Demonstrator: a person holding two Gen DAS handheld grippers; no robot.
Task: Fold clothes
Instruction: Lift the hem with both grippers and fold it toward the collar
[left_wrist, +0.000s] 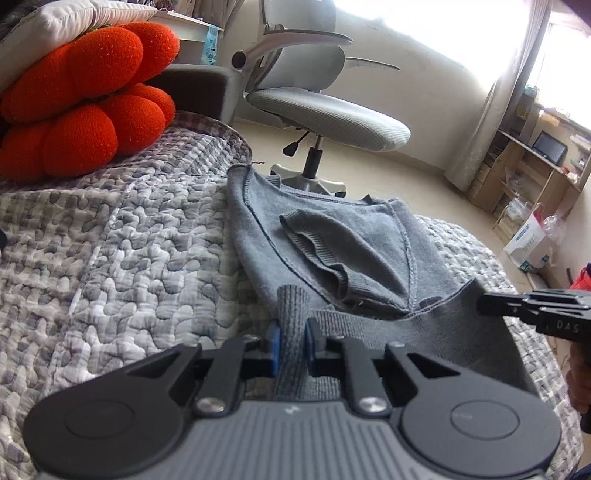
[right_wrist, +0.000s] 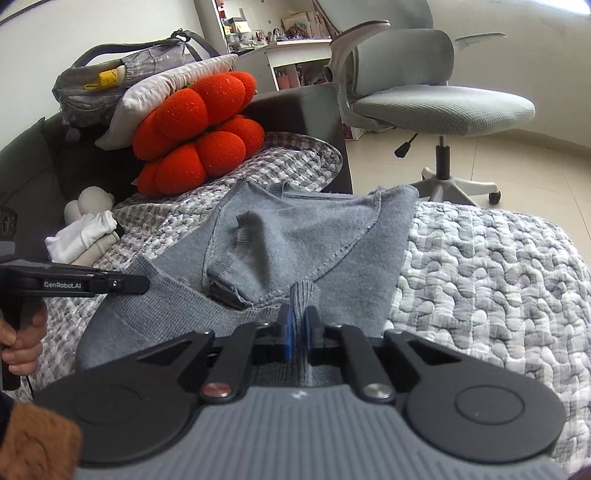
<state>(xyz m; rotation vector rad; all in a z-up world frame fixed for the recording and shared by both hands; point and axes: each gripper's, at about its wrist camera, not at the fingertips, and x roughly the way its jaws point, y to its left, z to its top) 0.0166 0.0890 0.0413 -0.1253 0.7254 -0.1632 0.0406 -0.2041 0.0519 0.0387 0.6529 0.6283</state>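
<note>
Left claw (left_wrist: 291, 341): blue pads clamped on a pinch of the ribbed hem. Right claw (right_wrist: 299, 332): likewise clamped on that hem, further along.
Bed quilt (right_wrist: 480, 266): carries the garment.
Grey knit sweater (right_wrist: 295, 229): lies ahead of both claws, long axis running away toward the office chair (right_wrist: 439, 99), sleeves folded in, near hem raised.

red cushions (right_wrist: 199, 136) at 10 o'clock | grey office chair (right_wrist: 439, 99) at 1 o'clock | folded white cloth (right_wrist: 83, 236) at 9 o'clock | quilted cover (right_wrist: 498, 266) underneath
</note>
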